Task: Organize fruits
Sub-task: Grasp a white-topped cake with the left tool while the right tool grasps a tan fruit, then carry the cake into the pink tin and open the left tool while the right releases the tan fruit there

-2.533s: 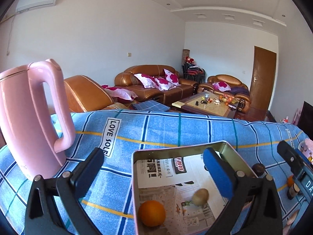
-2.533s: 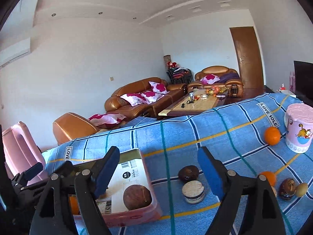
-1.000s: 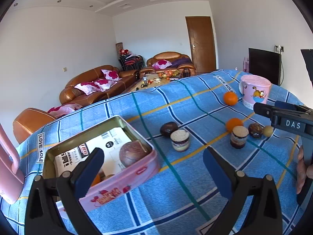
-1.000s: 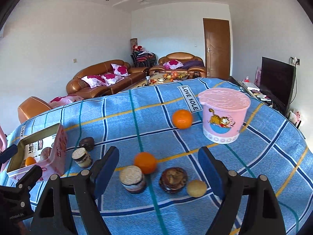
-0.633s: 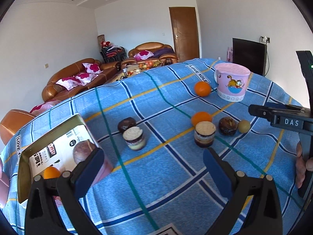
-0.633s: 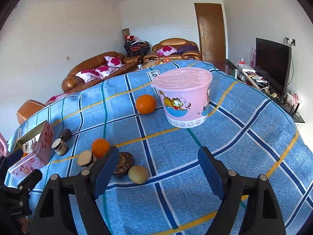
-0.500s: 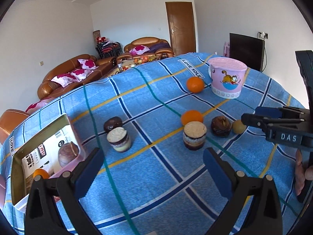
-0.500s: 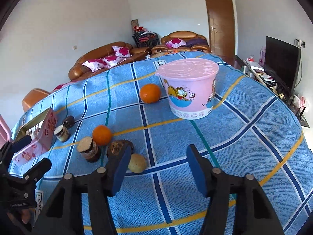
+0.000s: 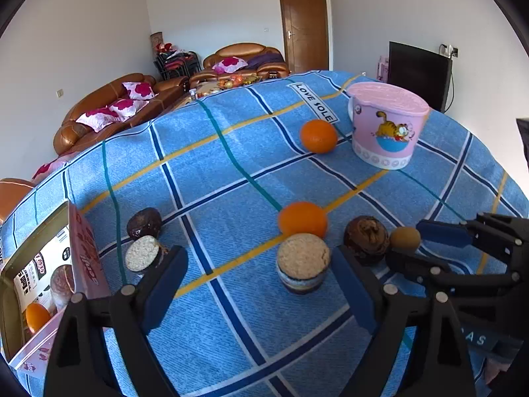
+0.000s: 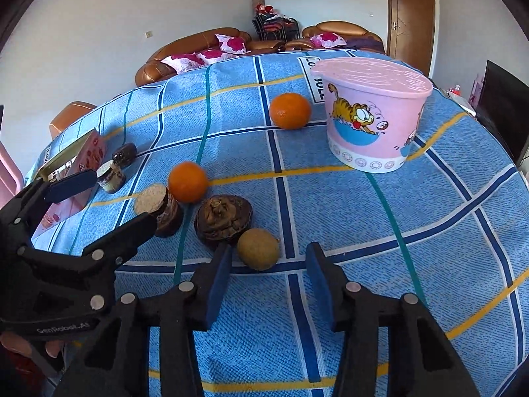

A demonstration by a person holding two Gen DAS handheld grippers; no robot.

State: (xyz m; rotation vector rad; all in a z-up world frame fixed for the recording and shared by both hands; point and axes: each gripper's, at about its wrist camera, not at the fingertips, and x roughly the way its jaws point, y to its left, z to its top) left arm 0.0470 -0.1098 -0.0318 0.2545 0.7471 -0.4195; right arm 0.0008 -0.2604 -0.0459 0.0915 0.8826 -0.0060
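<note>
Closing around a small tan fruit [image 10: 258,248], the right gripper [image 10: 266,284] has its blue pads on either side of it without touching yet. Just left of that fruit sits a dark brown wrinkled fruit [image 10: 223,217], with a cut-topped jar-like piece [image 10: 158,209] and an orange [image 10: 187,181] further left on the blue checked cloth [image 10: 330,225] covering the bench. The left gripper [image 9: 258,284] is also narrowing, its jaws still wide and empty, the cut-topped piece lying between them beyond the tips. A second orange [image 10: 290,110] lies far beside the pink cartoon tub [image 10: 373,122]. At the left edge, the pink tin box [image 9: 43,281] holds an orange and a brown fruit.
</note>
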